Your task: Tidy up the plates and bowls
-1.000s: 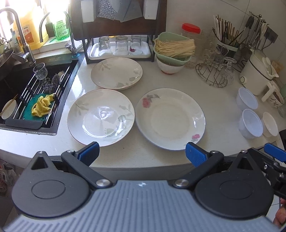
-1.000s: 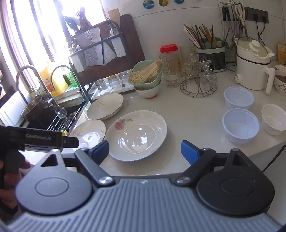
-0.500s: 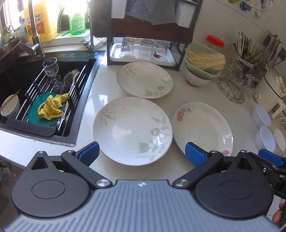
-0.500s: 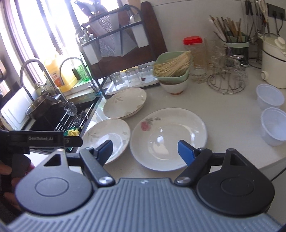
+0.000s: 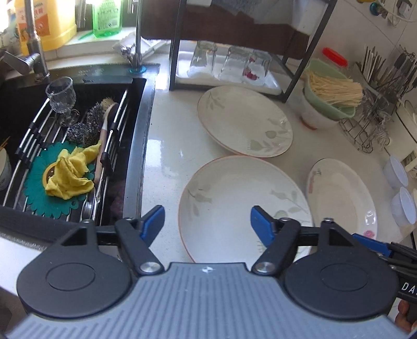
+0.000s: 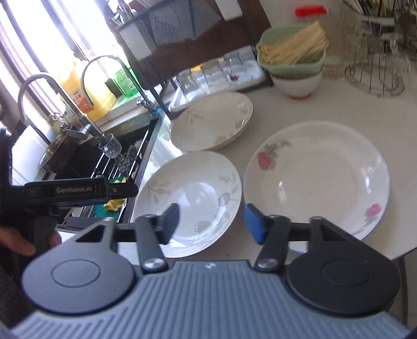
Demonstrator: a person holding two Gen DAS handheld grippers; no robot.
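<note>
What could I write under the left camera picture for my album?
Open left claw hovering over a leaf-patterned plate beside the sink, with two more plates nearby.

A black sink (image 5: 140, 109) holds a wire rack with a yellow cloth (image 5: 71, 173), steel scourers (image 5: 87, 127) and a stemmed glass (image 5: 60, 95). Behind the sink stand a yellow jug (image 5: 45, 23) and green bottle (image 5: 107, 17).
</note>
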